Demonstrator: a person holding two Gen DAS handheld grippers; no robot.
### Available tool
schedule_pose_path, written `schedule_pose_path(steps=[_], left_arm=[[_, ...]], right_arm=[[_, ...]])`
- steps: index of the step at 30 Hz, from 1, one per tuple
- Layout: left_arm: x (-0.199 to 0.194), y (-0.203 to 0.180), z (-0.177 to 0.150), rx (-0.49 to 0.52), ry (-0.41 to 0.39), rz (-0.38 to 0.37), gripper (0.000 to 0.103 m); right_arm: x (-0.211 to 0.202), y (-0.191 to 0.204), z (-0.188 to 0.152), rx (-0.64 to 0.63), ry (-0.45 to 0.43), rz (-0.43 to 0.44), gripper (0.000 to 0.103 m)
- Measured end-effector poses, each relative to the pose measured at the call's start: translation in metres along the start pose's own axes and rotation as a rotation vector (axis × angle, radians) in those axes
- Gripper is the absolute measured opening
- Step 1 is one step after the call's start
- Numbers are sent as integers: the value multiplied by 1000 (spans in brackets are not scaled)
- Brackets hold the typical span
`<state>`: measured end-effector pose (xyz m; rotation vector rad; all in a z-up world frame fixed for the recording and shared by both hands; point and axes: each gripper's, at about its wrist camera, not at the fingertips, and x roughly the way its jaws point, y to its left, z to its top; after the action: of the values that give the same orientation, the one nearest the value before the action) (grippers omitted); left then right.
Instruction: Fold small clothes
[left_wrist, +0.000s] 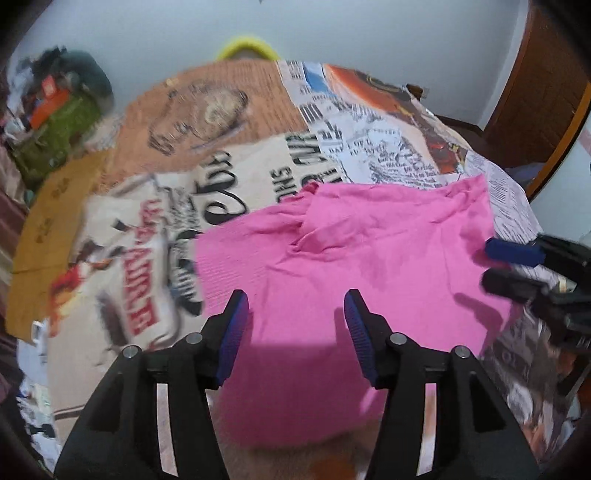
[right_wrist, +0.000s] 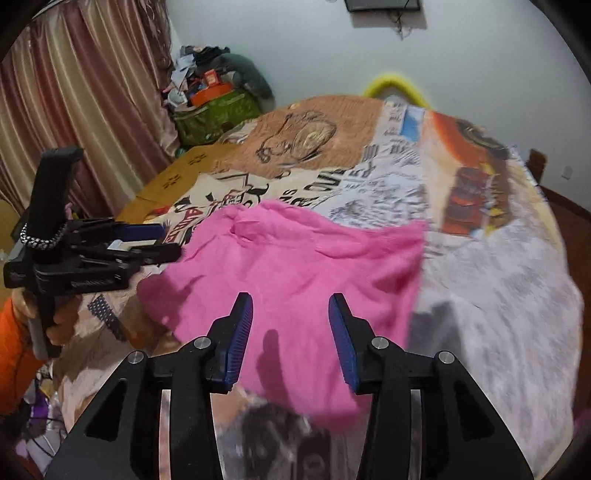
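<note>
A pink garment (left_wrist: 354, 266) lies spread and wrinkled on a printed bedspread (left_wrist: 155, 229); it also shows in the right wrist view (right_wrist: 295, 266). My left gripper (left_wrist: 295, 306) is open and empty, hovering over the garment's near part. My right gripper (right_wrist: 291, 308) is open and empty above the garment's near edge. The right gripper also shows at the right edge of the left wrist view (left_wrist: 506, 267), by the garment's right side. The left gripper shows in the right wrist view (right_wrist: 162, 242) at the garment's left edge, held by a hand in an orange sleeve.
The bedspread (right_wrist: 480, 295) covers a bed with a yellow object (right_wrist: 395, 86) at its far end. A green bag piled with items (right_wrist: 214, 110) stands by pink curtains (right_wrist: 74, 110) at the left. A wooden door (left_wrist: 535, 103) is at the right.
</note>
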<state>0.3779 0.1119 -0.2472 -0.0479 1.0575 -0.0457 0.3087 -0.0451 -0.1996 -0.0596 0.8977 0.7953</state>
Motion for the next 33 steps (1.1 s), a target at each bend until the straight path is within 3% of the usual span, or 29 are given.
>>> schedule_pose_path(steps=[4,9,12,16,20,24,27,33], left_arm=[[27,3,10,-22,32,18,54],[44,32,18,-98,16,94,54],[42,53,20,-186,2,64,56],[24,69,20,-225,-40,142,56],[1,79,12,-244,-64,119,56],[-17,77,-4,-220,-54,99,67],[-14,73,-18,-218,-8,46,72],[13,68,-40,-283,95,-43,73]], right_arm=[[26,-19,2,41,51,-8,39],[15,-45,-8,43,35,-16,35],[-2,-53,-12,36,-1,-106,36],[-22,-57,-15,25,-18,-218,40],[-42,-55,-21,52,-41,-207,42],[-51,-51,-25,61,-54,-194,62],[-43,-50,-26,81,-52,-176,70],[-29,-51,-41,154,-7,-145,71]])
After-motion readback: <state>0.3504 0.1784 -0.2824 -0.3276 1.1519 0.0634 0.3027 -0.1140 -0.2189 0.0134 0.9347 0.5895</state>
